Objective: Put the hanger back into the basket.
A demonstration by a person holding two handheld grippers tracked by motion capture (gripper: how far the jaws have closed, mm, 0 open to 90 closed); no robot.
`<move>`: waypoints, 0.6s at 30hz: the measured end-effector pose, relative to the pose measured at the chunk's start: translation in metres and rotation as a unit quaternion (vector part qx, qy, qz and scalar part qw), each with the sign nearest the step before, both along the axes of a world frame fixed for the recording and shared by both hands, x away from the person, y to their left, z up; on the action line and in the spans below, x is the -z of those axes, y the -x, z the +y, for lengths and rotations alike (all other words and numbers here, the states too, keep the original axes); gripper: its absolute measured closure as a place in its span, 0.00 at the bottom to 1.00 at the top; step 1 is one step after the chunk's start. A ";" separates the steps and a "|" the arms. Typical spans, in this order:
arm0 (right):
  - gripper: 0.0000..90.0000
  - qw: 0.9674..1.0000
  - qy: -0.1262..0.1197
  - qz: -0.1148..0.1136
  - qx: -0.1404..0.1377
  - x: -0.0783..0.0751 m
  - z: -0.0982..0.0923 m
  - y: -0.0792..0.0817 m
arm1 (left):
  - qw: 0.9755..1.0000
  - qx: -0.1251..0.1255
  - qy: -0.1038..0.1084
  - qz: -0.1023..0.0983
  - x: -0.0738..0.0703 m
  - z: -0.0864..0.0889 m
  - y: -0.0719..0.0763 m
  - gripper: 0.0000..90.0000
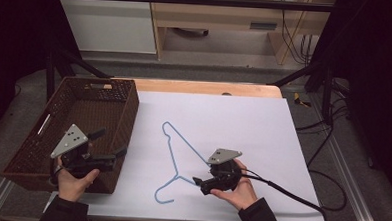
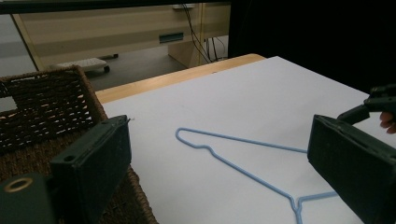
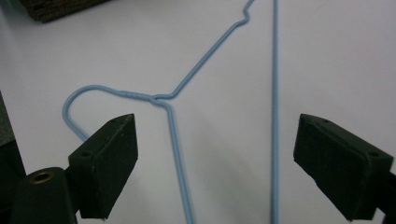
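Partly hidden: hanger (image 1: 174,157) under right tongs (image 1: 199,183).

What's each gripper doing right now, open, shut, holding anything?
Left gripper: open, holding nothing, by the basket.
Right gripper: open, holding nothing, jaws either side of the hanger wires, low over it.

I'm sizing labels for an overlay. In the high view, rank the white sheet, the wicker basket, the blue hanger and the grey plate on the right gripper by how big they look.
1. White sheet
2. Wicker basket, though it rises nearer the camera
3. Blue hanger
4. Grey plate
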State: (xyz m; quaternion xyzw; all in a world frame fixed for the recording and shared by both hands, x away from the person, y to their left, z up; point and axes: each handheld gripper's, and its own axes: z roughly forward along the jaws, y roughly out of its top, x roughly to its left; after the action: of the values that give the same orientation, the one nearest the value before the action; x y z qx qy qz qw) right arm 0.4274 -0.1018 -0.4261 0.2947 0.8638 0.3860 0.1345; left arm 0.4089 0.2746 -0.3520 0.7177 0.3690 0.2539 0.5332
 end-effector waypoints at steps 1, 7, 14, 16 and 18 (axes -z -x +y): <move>0.21 1.000 0.010 0.001 -0.011 0.005 0.005 0.000 | 1.000 0.000 0.001 0.000 0.000 0.000 0.000 0.07; 0.33 1.000 0.015 0.008 -0.013 0.015 0.011 -0.002 | 1.000 0.001 0.000 0.001 0.000 -0.001 0.000 0.07; 0.48 0.998 0.030 0.042 -0.031 0.026 0.018 -0.005 | 1.000 0.003 -0.003 0.002 0.001 -0.002 -0.001 0.07; 0.53 0.997 0.040 0.047 -0.036 0.029 0.020 -0.005 | 1.000 0.003 -0.003 0.002 0.001 -0.003 -0.001 0.07; 0.58 0.996 0.052 0.054 -0.039 0.032 0.022 -0.005 | 1.000 0.004 -0.003 0.002 0.001 -0.003 0.000 0.07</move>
State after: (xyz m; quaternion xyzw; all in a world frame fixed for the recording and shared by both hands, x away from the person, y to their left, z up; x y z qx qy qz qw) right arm 0.4329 -0.0802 -0.4579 0.2741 0.8994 0.3289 0.0878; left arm 0.4094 0.2715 -0.3530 0.7212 0.3667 0.2517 0.5311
